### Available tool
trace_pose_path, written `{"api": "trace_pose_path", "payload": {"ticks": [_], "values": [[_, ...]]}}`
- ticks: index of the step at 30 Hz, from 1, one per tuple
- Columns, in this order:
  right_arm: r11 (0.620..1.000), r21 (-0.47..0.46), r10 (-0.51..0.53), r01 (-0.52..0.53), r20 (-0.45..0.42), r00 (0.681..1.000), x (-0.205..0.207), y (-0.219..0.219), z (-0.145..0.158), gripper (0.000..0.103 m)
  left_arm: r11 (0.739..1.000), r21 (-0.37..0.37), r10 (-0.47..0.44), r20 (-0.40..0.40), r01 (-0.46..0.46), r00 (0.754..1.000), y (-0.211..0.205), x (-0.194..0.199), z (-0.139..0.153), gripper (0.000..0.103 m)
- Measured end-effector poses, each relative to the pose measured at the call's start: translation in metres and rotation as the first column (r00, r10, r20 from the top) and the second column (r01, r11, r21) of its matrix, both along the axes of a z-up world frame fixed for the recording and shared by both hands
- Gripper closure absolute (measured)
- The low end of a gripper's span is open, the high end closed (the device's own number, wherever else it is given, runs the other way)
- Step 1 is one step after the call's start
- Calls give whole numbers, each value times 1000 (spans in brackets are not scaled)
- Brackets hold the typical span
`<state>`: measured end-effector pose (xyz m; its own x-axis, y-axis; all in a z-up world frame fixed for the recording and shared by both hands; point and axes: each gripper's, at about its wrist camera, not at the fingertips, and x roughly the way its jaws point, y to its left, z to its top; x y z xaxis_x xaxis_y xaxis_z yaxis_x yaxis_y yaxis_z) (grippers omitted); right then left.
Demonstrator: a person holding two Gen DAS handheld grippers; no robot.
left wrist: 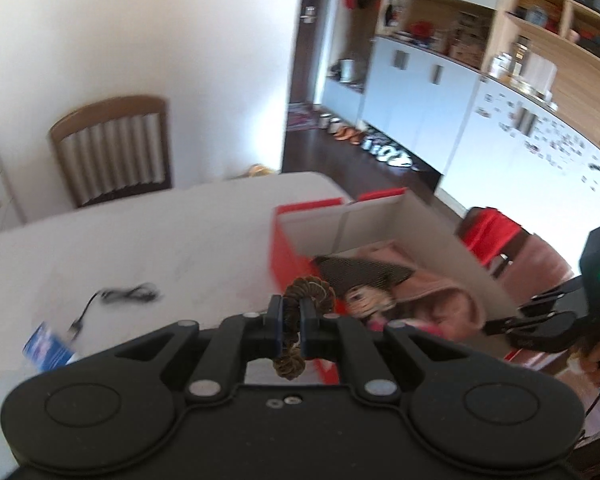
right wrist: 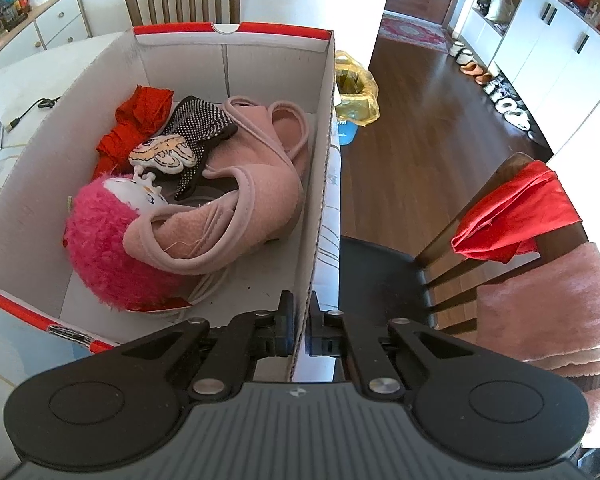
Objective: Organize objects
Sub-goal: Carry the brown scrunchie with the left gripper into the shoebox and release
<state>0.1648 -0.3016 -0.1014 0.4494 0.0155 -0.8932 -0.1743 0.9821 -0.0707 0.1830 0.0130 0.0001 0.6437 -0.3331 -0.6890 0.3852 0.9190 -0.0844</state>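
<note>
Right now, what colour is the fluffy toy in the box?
Bright pink, with a white face; the fluffy toy in the box shows best from the right wrist.

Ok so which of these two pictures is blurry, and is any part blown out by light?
Left wrist view: motion-smeared throughout; the black cable and red box have soft edges, though the left gripper and the brown scrunchie it pinches look sharper. Right wrist view: crisp on the box contents such as the pink plush, but the white wall beyond is overexposed, and both bulge with fisheye.

Left view motion-blurred; brown scrunchie (left wrist: 300,320) partly hidden between left tongs (left wrist: 290,326).
</note>
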Motion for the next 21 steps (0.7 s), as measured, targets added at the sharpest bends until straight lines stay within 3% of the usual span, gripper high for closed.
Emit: {"api": "trace_pose_path", "payload": {"ticks": [7, 16, 21], "values": [[1000, 13, 2, -2, 3, 1000, -1, -3, 0, 98, 996, 16, -84, 13, 84, 996, -55, 27, 2, 98], [1000, 15, 2, -2, 1, 1000, -1, -3, 0, 98, 992, 13, -126, -60, 127, 990, -106, 61, -26, 98], [1000, 22, -2, 2, -1, 1000, -1, -4, -1, 98, 984, 98, -145, -59, 150, 988, -130, 73, -44, 98]]}}
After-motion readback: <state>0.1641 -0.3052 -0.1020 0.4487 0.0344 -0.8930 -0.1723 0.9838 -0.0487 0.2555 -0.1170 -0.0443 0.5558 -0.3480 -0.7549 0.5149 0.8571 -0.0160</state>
